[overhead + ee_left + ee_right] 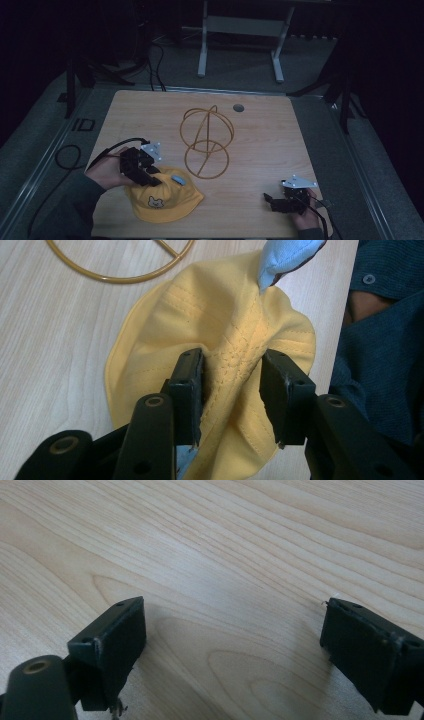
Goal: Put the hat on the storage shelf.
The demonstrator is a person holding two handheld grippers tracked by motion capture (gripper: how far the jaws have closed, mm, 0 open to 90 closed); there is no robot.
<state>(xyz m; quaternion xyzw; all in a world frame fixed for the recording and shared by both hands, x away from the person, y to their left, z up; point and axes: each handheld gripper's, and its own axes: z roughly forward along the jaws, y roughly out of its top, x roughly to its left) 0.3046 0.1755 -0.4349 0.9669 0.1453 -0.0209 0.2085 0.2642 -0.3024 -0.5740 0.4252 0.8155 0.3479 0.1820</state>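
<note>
The left hand-held gripper [231, 385] has its jaws partly closed around a bunched ridge of the yellow hat [220, 330], which lies on the desk [260, 150] near its front edge, just before the wire stand [206, 142]. The pinch looks shallow, so a lift could let the fabric slide out, or the sagging brim could snag the stand. The right hand-held gripper [232, 650] rests wide open and empty, well apart.

Wooden table [260, 150], grey floor [320, 60]

A light wooden table [260, 135] is seen. On it a yellow hat [162, 199] is laid near the front left, and a golden wire stand [206, 142] is placed in the middle.
</note>
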